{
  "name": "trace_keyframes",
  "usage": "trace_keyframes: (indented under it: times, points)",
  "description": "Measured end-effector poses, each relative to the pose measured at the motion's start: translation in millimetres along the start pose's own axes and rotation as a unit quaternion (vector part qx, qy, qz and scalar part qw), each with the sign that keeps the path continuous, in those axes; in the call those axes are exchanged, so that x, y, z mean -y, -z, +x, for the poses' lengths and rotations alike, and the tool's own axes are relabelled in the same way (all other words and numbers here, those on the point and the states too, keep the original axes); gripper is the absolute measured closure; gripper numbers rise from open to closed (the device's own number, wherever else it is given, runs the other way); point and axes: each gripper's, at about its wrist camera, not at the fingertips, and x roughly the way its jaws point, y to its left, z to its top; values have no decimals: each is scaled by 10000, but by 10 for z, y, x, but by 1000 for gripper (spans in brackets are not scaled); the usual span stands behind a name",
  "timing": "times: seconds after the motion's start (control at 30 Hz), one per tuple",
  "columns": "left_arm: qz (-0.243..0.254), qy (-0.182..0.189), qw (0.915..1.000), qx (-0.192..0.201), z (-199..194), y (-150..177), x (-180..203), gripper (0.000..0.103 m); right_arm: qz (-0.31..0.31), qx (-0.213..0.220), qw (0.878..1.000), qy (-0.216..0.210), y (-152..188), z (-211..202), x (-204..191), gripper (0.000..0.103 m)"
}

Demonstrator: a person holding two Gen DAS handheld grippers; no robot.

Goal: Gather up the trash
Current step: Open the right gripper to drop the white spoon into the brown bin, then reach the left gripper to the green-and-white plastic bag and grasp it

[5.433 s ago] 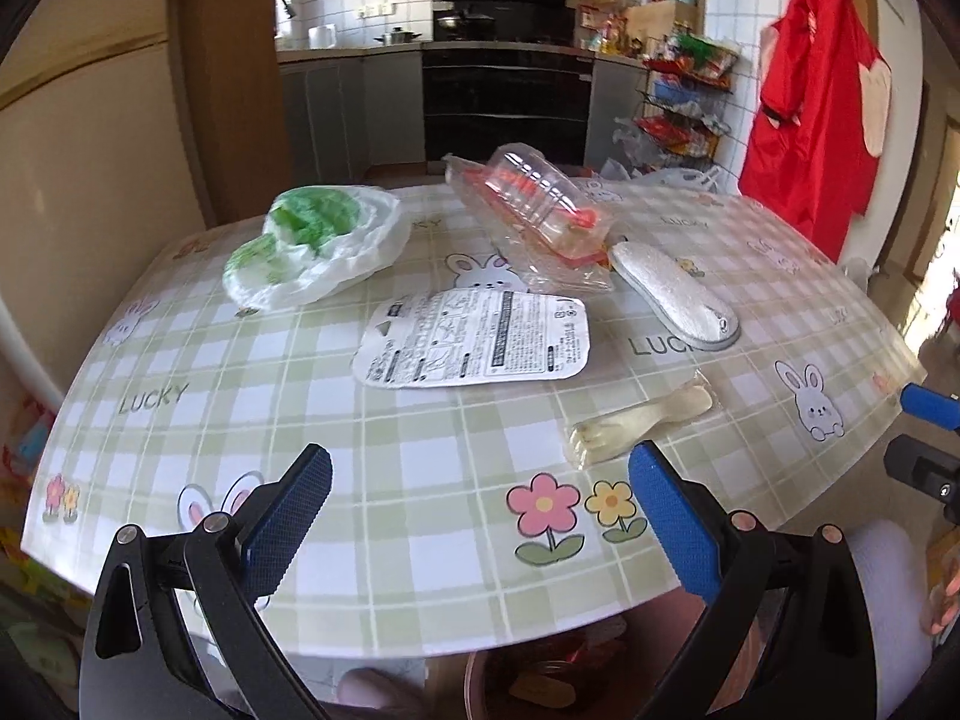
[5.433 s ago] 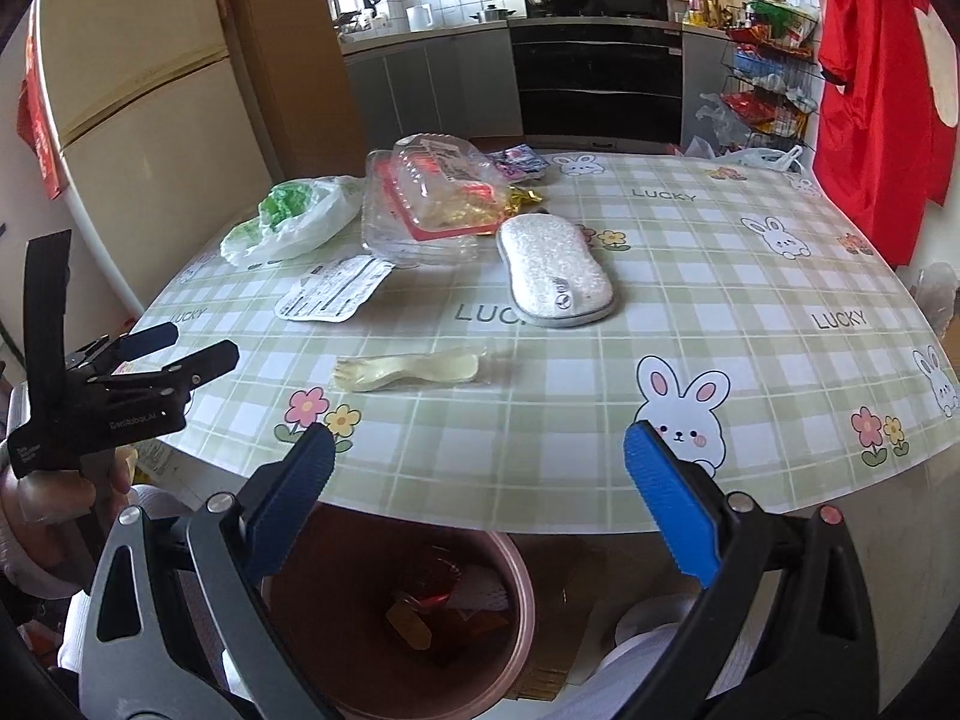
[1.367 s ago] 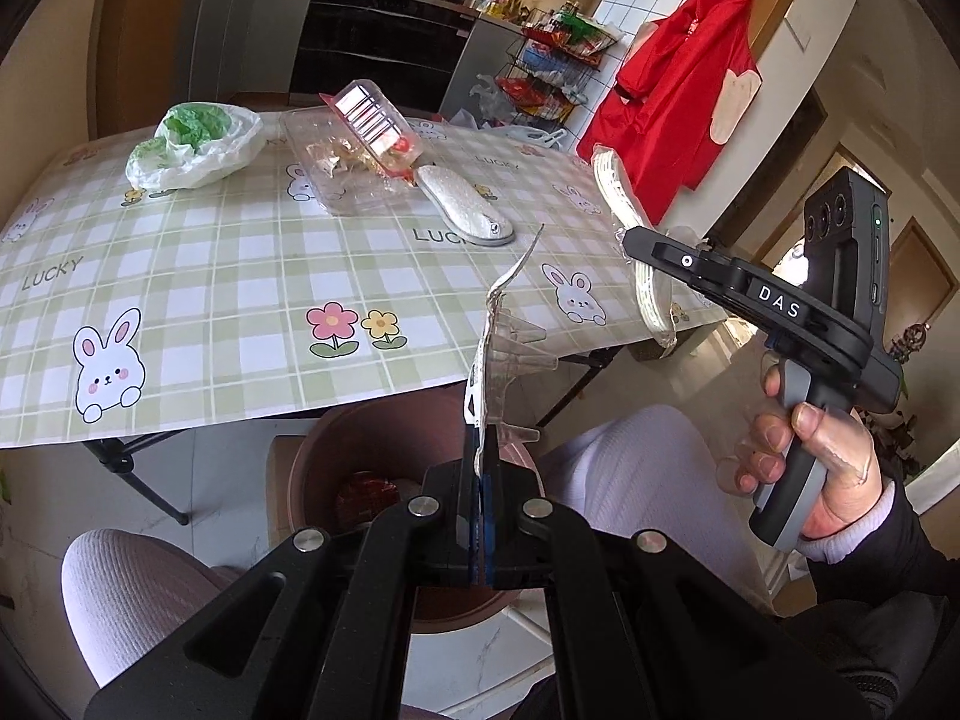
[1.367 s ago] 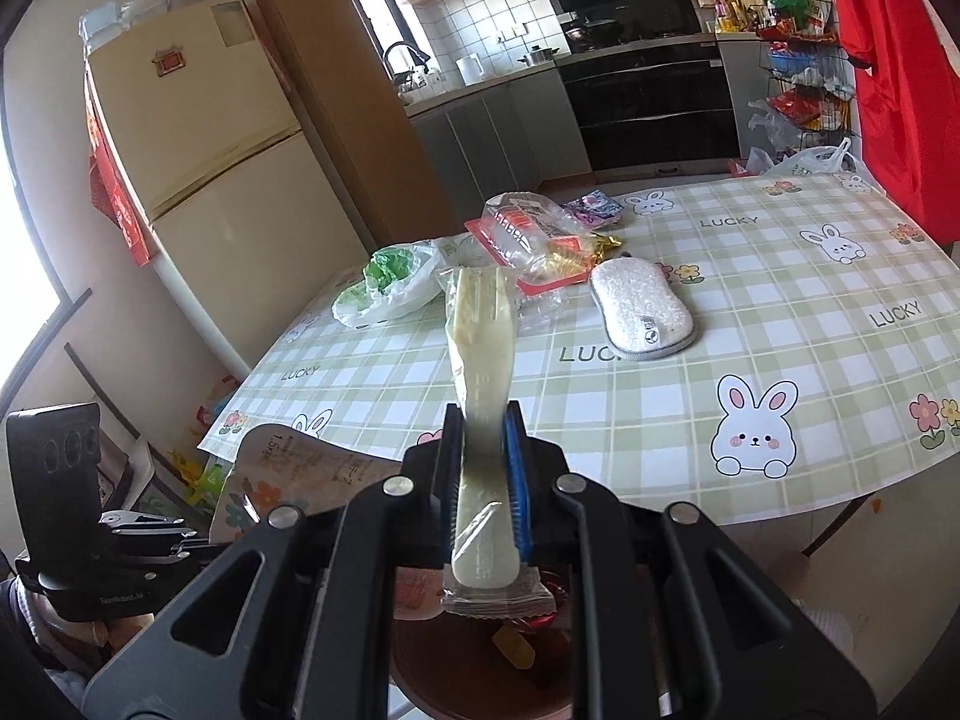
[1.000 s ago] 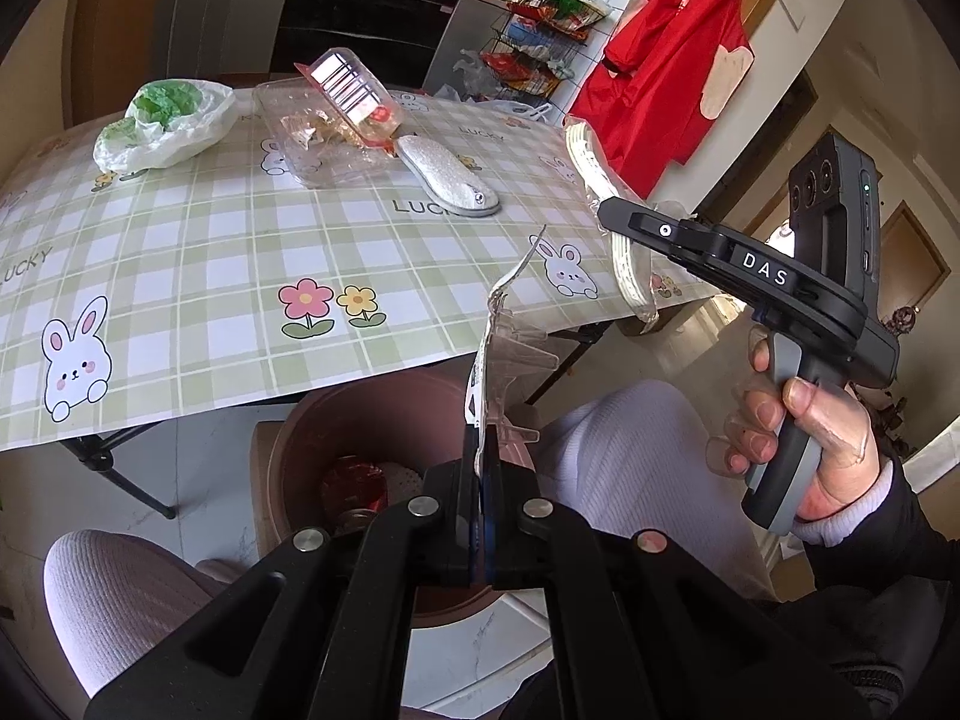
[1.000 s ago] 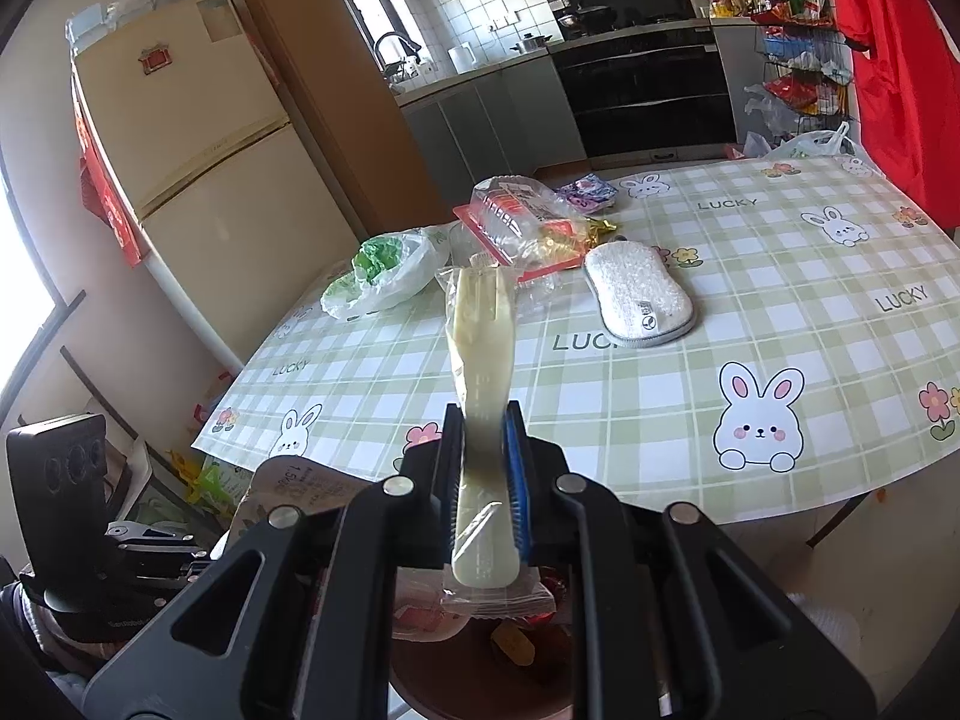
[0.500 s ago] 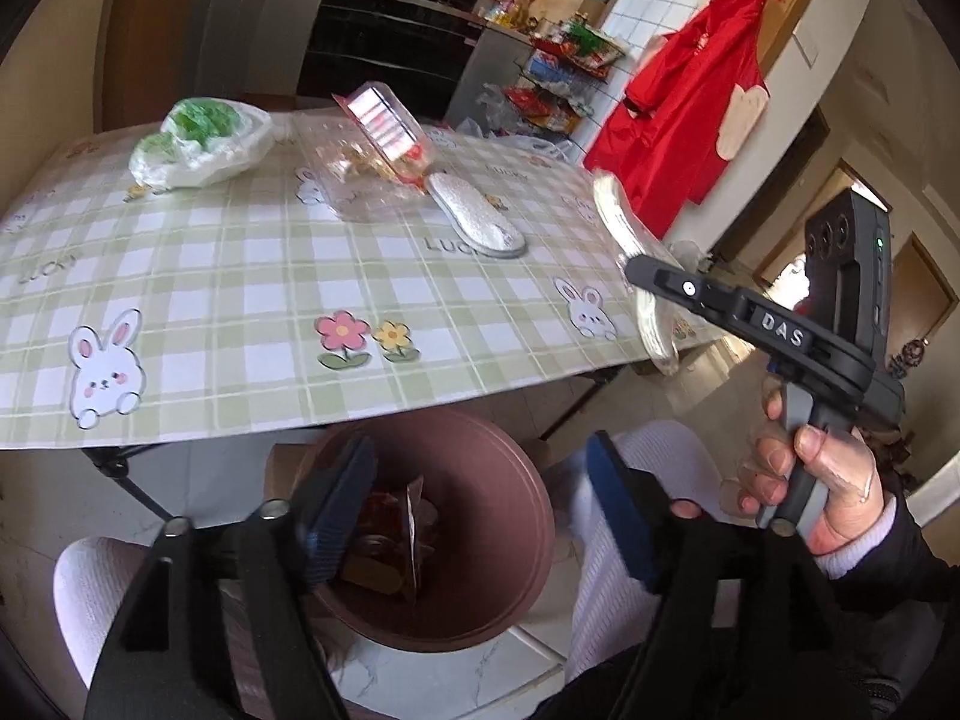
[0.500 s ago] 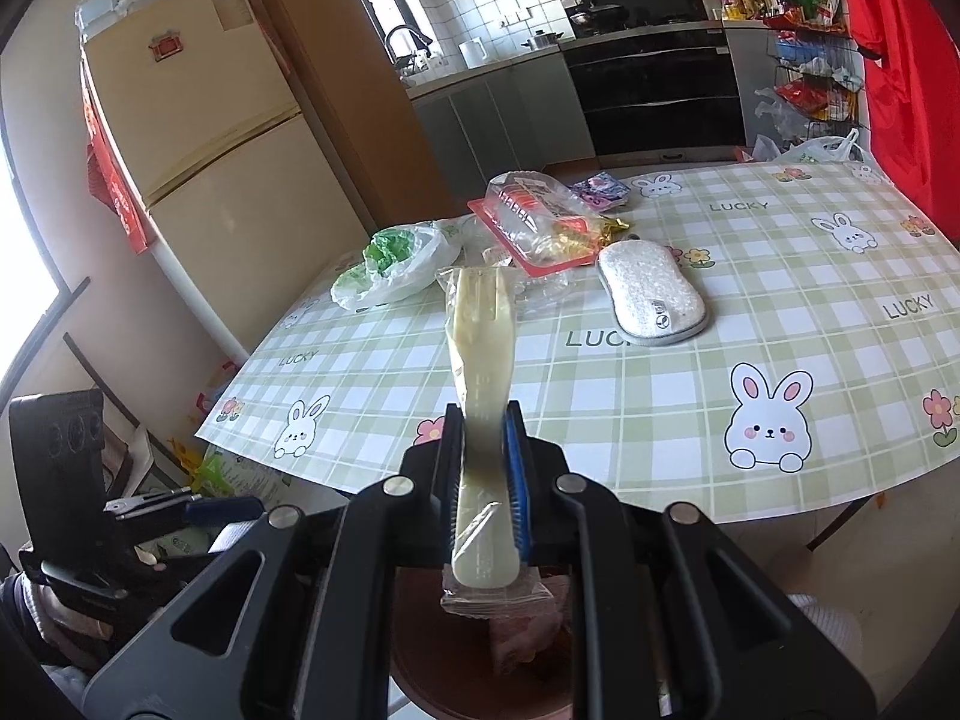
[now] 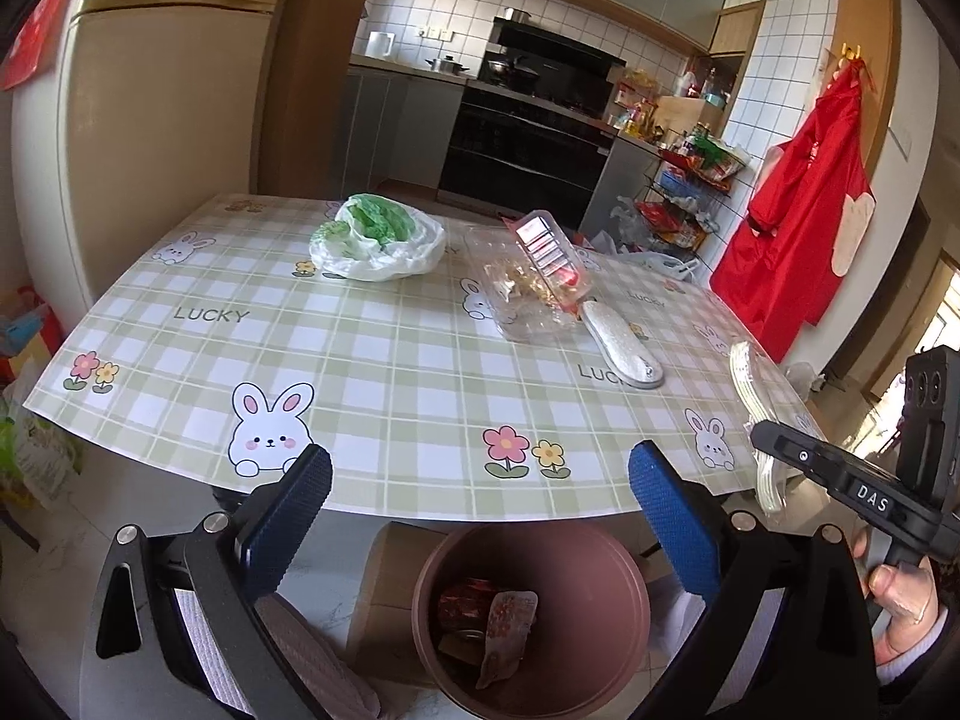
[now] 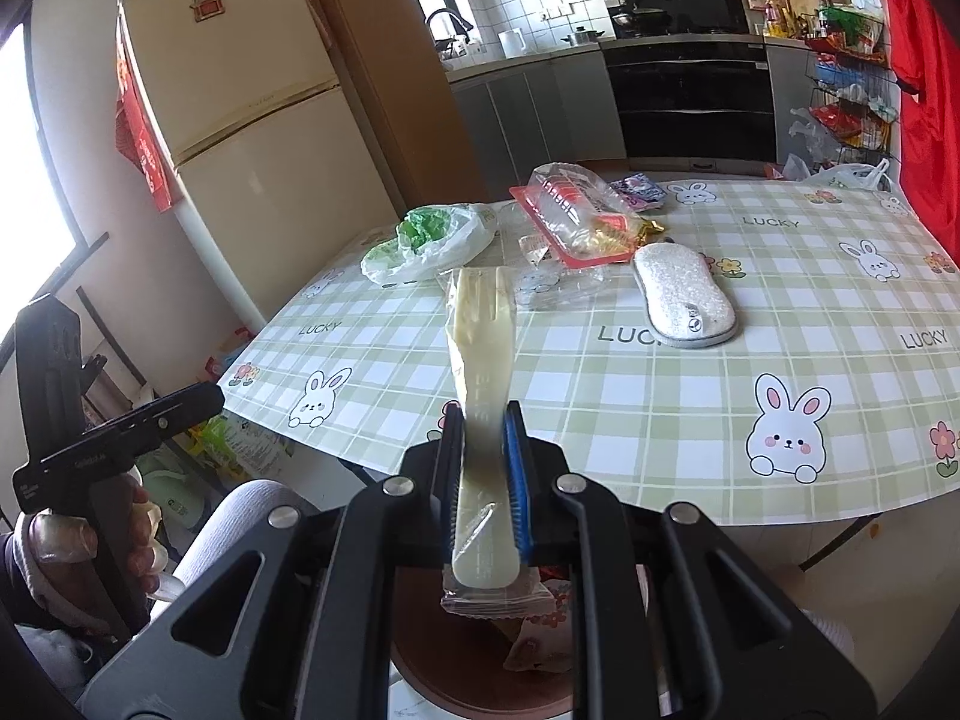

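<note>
Kitchen in the background, with a green checked bunny tablecloth (image 9: 372, 360) over the table, and we're sitting at its near edge with a brown trash bin (image 9: 600, 564) on the floor at the bottom centre of the left wrist view. Our left gripper (image 9: 480, 516) is opening wide with nothing between its blue pads, hanging above the bin, where crumpled wrappers already lie. Our right gripper (image 10: 485, 468) is clamped on the wrapped plastic fork (image 10: 480, 354), which fills the middle of the right wrist view. The fork's long axis runs straight along the gripper's fingers: tines up and away toward the table, handle end and the loose wrapper tail poking out toward the bin below. To do this step well, we reckon we should get the fork fully over the bin mouth before letting go, maybe tipping the handle end down so it slides in lengthwise instead of catching across the rim. Still on the table in the left wrist view: a bag of greens (image 9: 378, 237), a clear plastic tray (image 9: 534, 276) and a white scrub pad (image 9: 624, 348).
</note>
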Motion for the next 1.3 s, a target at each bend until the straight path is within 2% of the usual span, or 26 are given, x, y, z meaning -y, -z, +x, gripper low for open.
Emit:
trace_keyframes:
  times: [0.23, 0.4, 0.63, 0.77, 0.83, 1.0, 1.1, 1.17, 1.3]
  points:
    - [-222, -626, 9978, -20, 11, -2, -182, 6, 12, -91, 9998, -181, 13, 2, -25, 86]
    - [-415, -735, 9964, -39, 18, -4, -285, 6, -107, -150, 9995, -246, 21, 14, -88, 86]
    - [-350, -765, 9965, -18, 11, -7, -263, 6, -342, -257, 9987, -282, 36, 55, -196, 83]
    - [-404, -763, 9963, -38, 15, -7, -277, 6, -373, -221, 9985, -340, 28, 44, -230, 66]
    - [-420, -771, 9961, -57, 20, -7, -285, 6, -369, -194, 9987, -306, 21, 37, -233, 62]
    - [-416, -772, 9961, -73, 29, -6, -288, 6, -227, -109, 9995, -171, 8, 13, -180, 31]
    - [-420, -775, 9961, -106, 41, 6, -286, 6, -119, -85, 9999, -90, 11, 7, -132, 17]
    - [-425, -777, 9960, -114, 50, 13, -293, 6, -34, -79, 10000, 2, 15, 8, -99, 11]
    - [-430, -781, 9959, -126, 62, 21, -304, 6, 85, -100, 9998, 180, 27, 21, -44, 7]
